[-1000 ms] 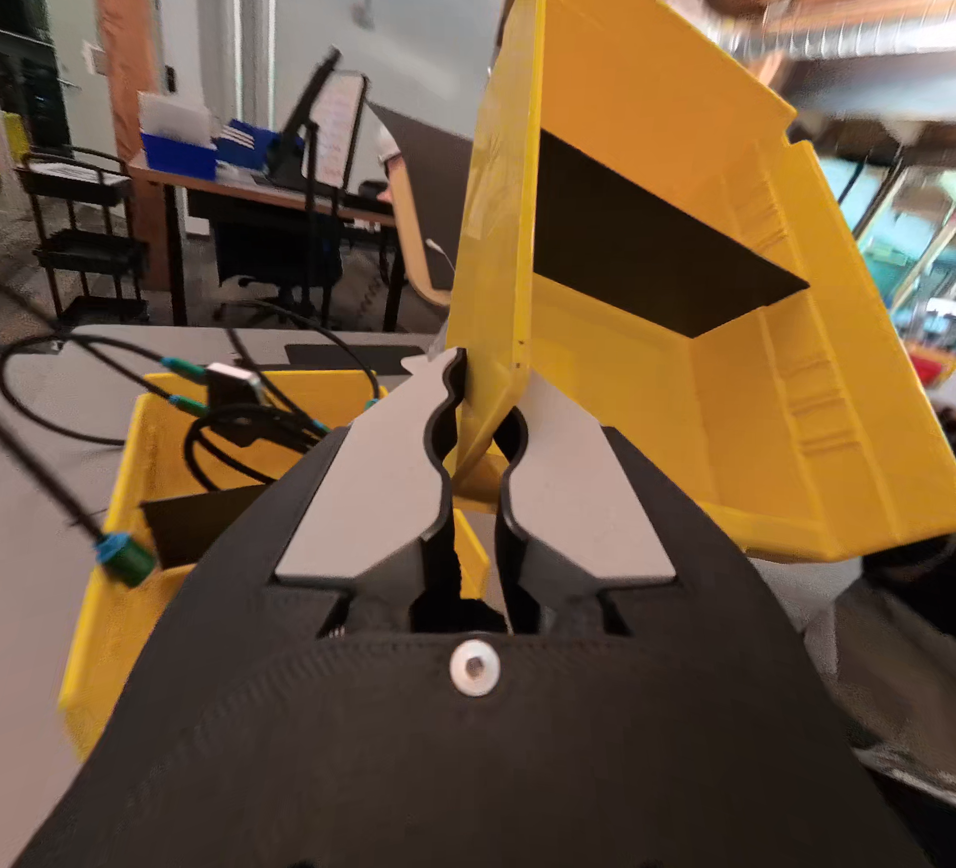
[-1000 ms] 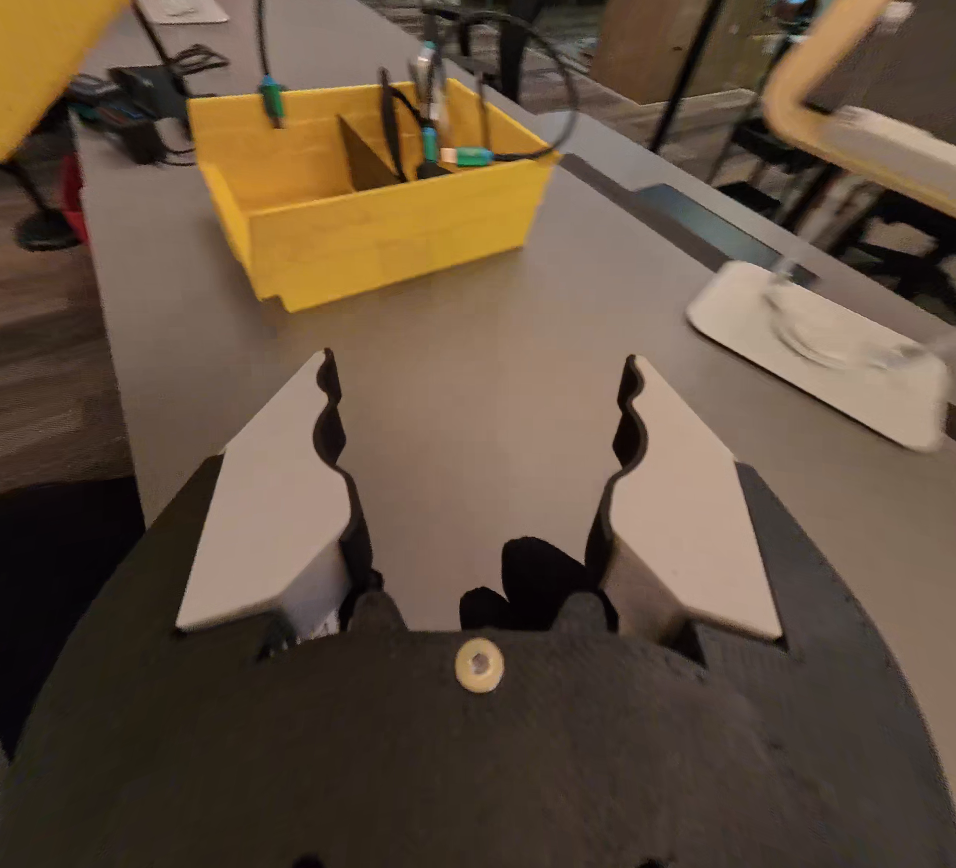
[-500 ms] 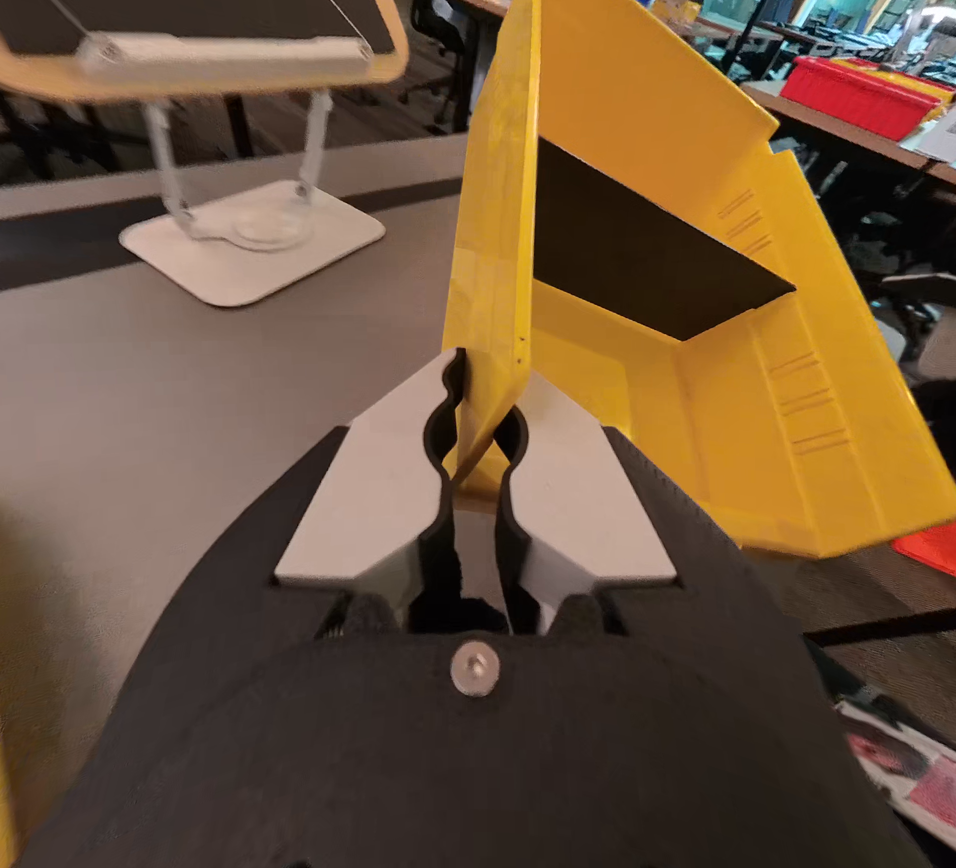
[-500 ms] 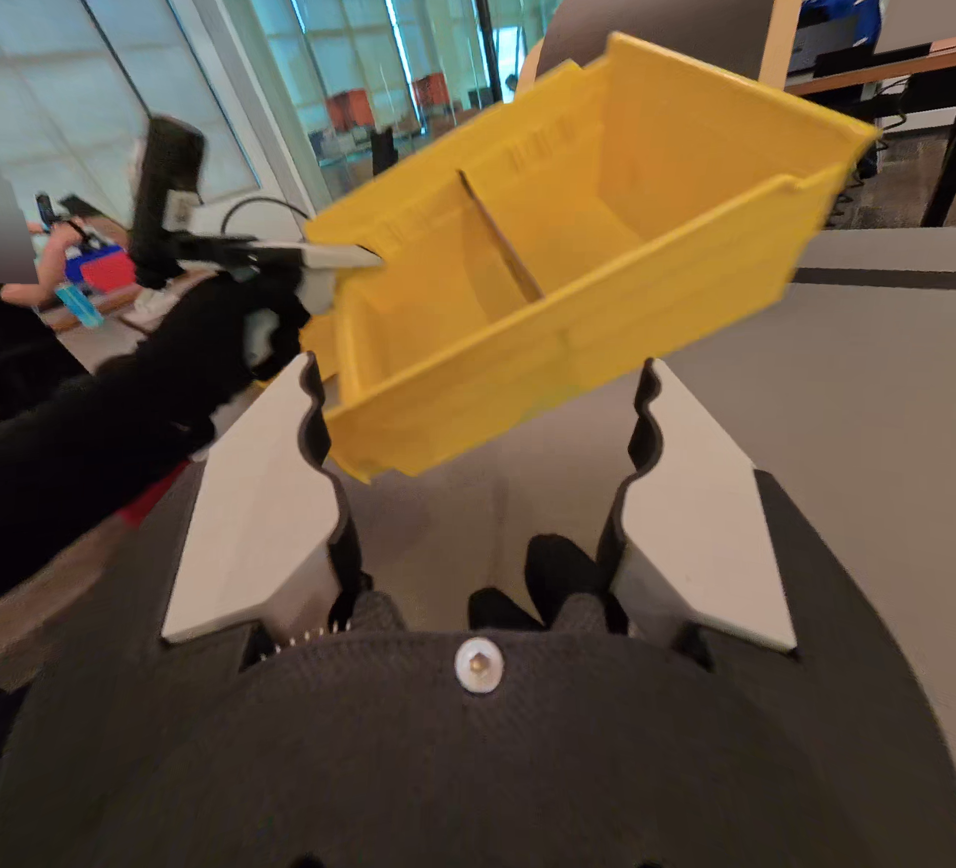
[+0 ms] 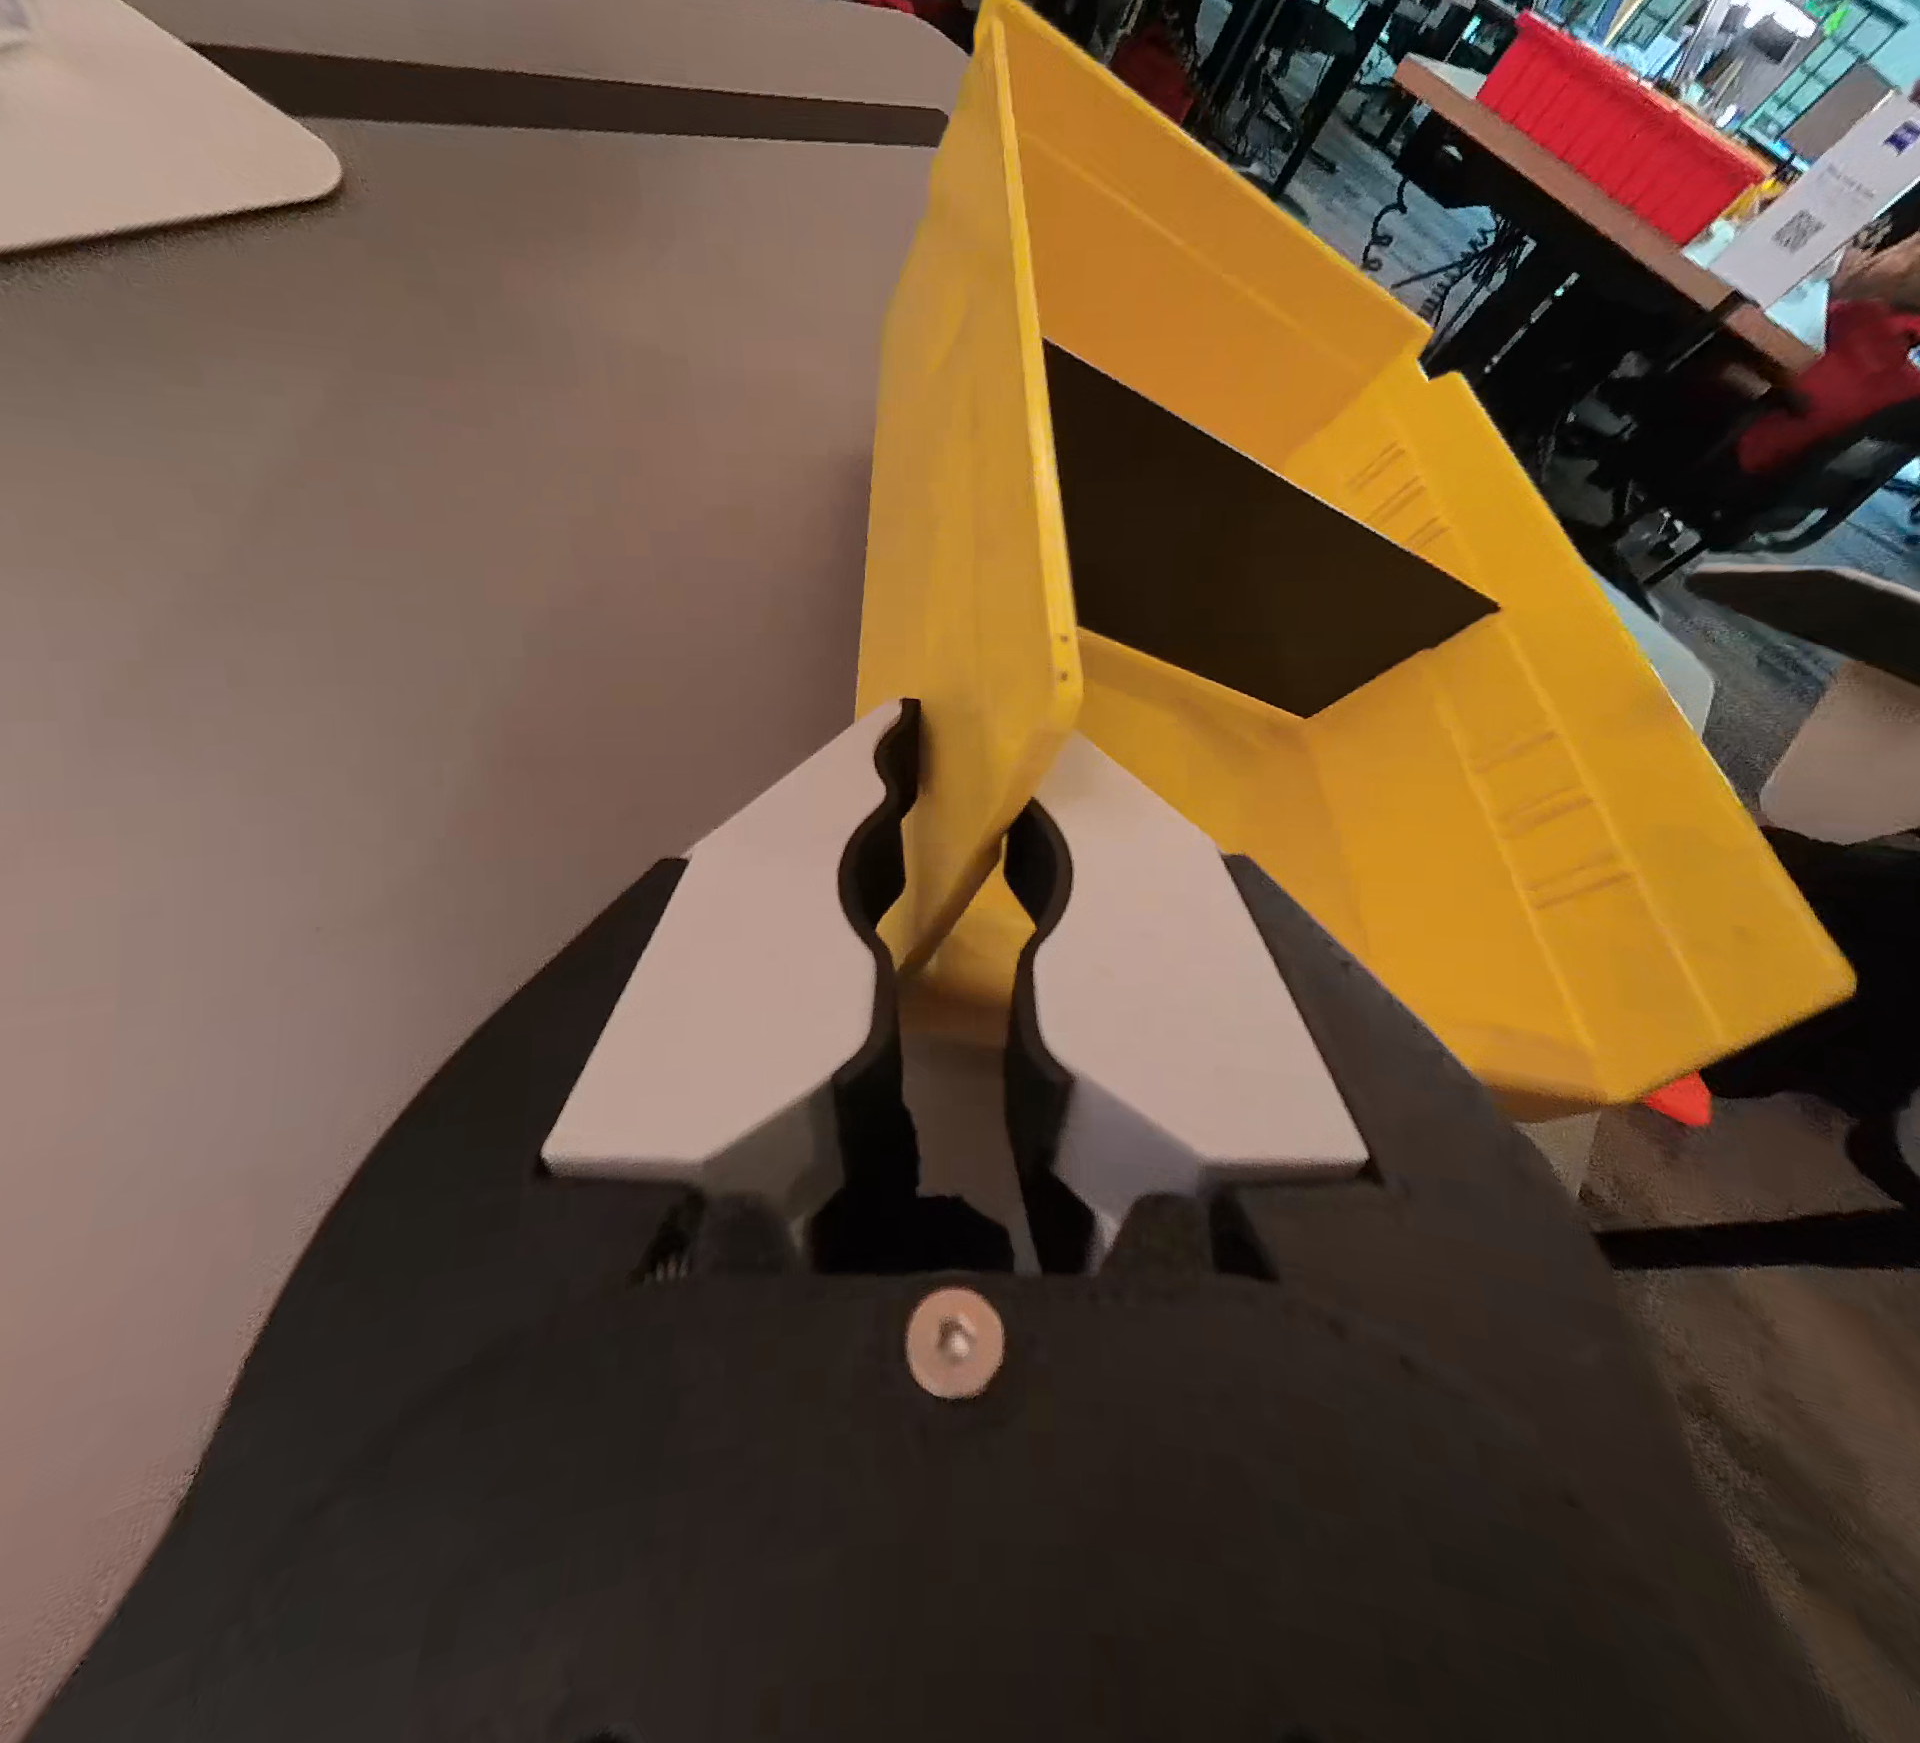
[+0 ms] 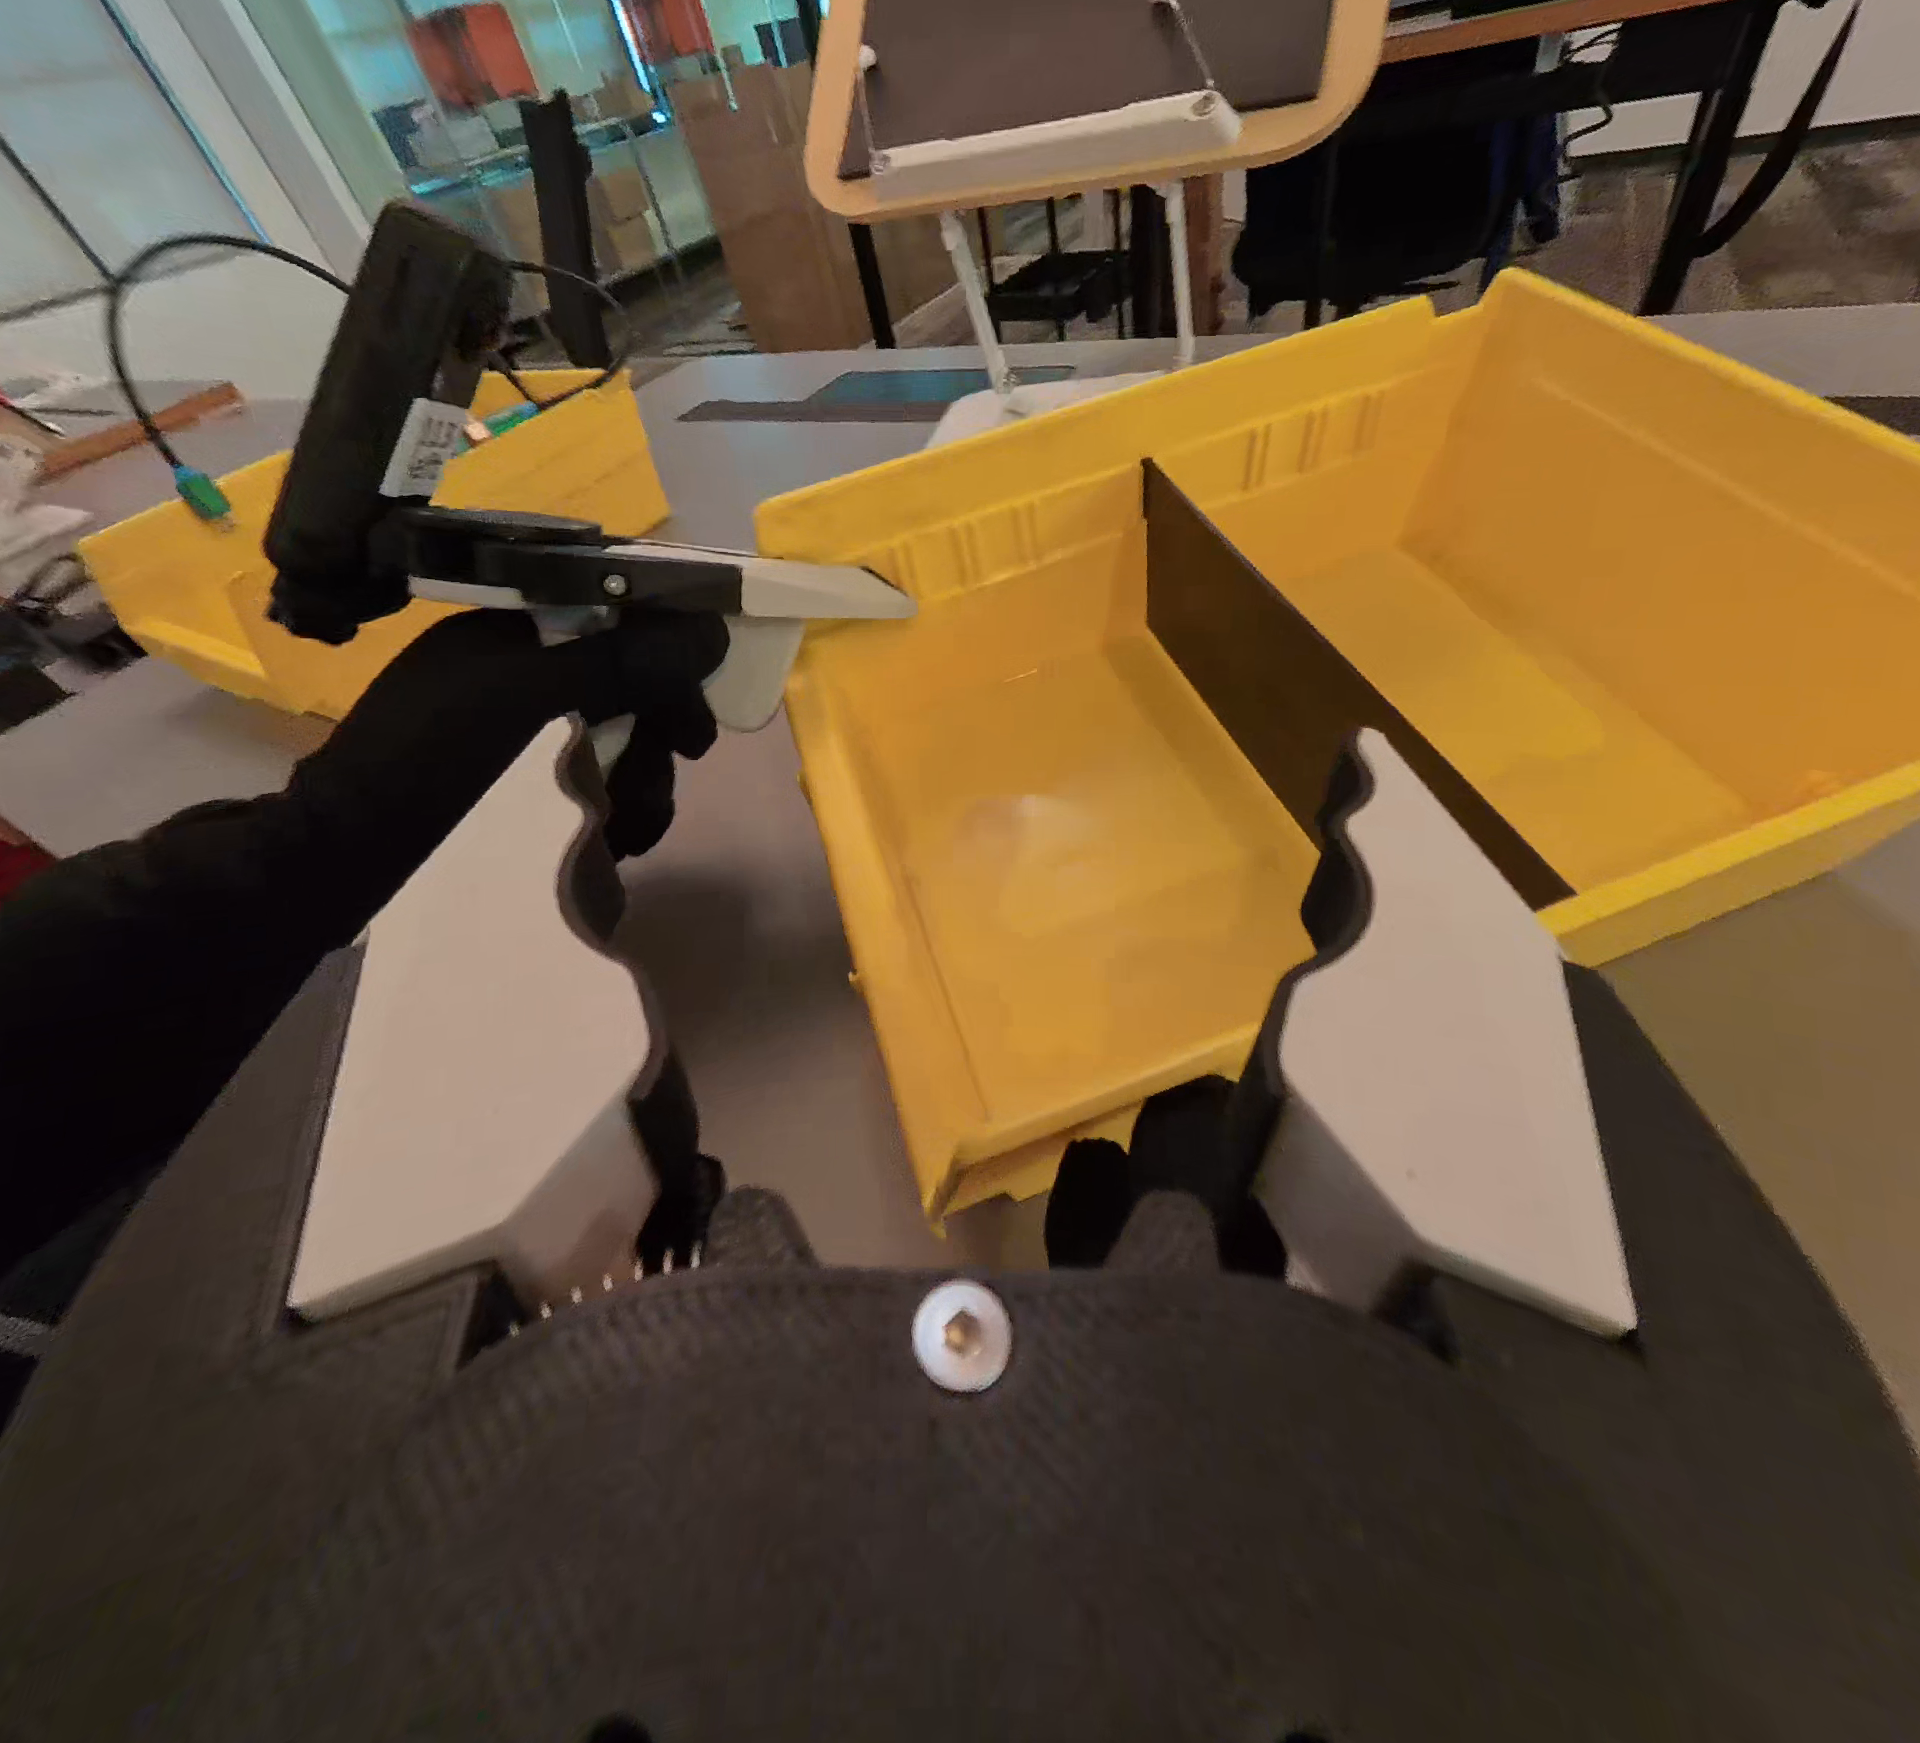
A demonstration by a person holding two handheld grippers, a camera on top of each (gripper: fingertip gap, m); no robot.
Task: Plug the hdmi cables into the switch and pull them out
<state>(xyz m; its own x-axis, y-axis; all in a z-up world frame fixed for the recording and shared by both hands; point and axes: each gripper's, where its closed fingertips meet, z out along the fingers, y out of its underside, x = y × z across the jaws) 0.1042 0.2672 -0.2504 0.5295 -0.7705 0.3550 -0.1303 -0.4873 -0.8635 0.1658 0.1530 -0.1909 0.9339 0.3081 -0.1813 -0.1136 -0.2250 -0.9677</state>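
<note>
The left claw (image 5: 961,846) is clenched on the end wall of an empty yellow bin (image 5: 1455,758), its grey fingers (image 5: 758,955) pinching the wall's rim from both sides. In the right wrist view the same bin (image 6: 1091,862) sits at about 1 o'clock on the grey table (image 6: 748,945), a black divider (image 6: 1268,654) splitting it into two bare compartments, and the left claw (image 6: 883,597) reaches in from 9 o'clock to grip its near-left corner, carried by a black-gloved hand (image 6: 623,685). The right claw (image 6: 961,924) is released, its fingers (image 6: 488,987) spread wide over the table and the bin's near edge, holding nothing. At 10 o'clock a second yellow bin (image 6: 208,571) holds the hdmi cables (image 6: 145,405), one green-tipped plug (image 6: 203,498) hanging over its rim. Whether the switch lies in that bin cannot be told. A tan-framed stand (image 6: 1101,31) rises at 12 o'clock behind the bins.
</note>
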